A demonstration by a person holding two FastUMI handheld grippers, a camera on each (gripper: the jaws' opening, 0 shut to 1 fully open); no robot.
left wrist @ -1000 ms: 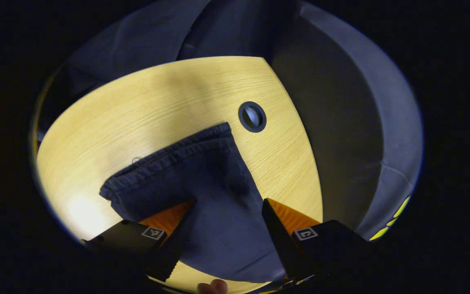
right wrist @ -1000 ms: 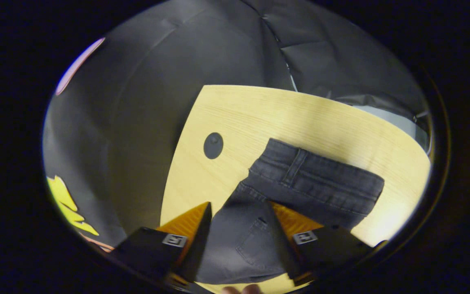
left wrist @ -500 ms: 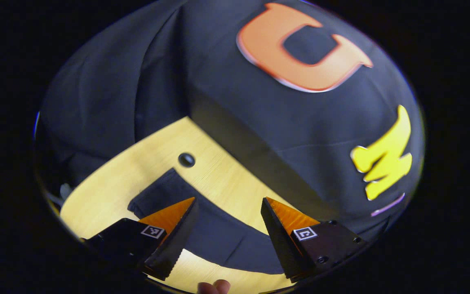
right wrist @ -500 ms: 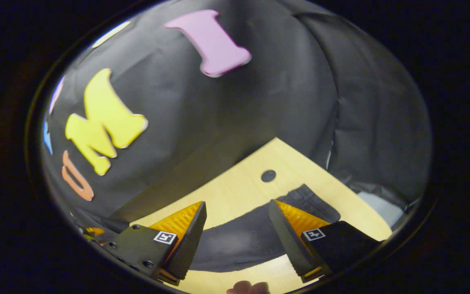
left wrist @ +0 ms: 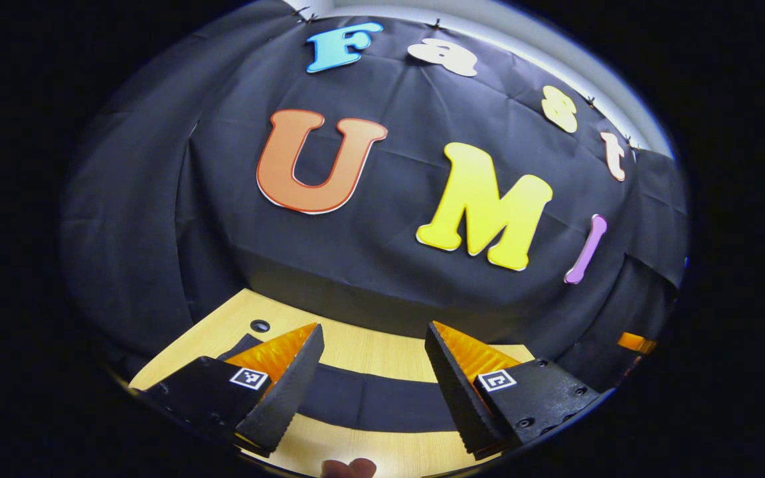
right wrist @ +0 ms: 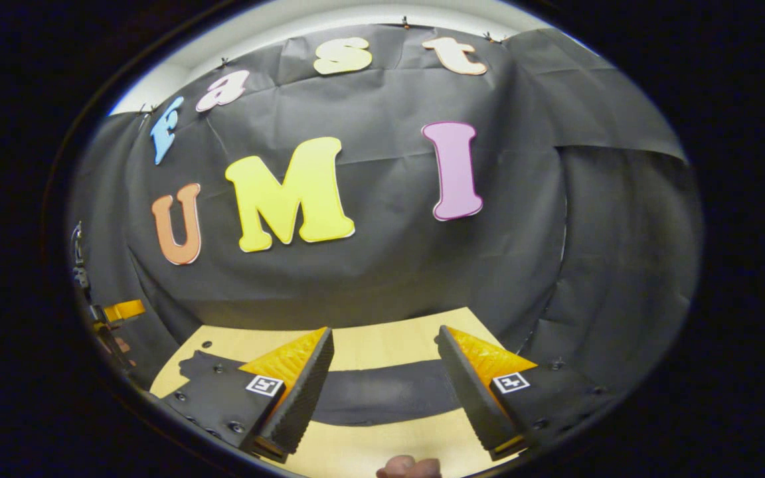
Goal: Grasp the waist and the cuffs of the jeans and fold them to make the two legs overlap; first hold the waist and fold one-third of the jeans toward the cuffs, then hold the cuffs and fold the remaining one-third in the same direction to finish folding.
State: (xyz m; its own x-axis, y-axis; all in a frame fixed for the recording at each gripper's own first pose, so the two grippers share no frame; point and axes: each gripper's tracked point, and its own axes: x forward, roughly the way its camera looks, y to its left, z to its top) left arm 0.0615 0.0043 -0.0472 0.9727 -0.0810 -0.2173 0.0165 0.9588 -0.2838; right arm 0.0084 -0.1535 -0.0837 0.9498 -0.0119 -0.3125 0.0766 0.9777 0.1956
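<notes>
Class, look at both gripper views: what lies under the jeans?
The jeans lie flat on the wooden table, with both grippers open above. Whatever sits beneath the fabric is covered.

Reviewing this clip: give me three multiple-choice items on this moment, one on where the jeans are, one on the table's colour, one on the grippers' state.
1. The jeans lie
A. flat on the table
B. hanging from a gripper
C. on the floor

2. The table is
A. white
B. light wood
C. grey metal

3. The grippers are
A. both open
B. both shut on the jeans
C. one open, one shut

Key:
1 A: the jeans lie as a dark band across the table.
2 B: pale yellow wood grain.
3 A: left gripper and right gripper each show a wide gap, nothing between the fingers.
</notes>
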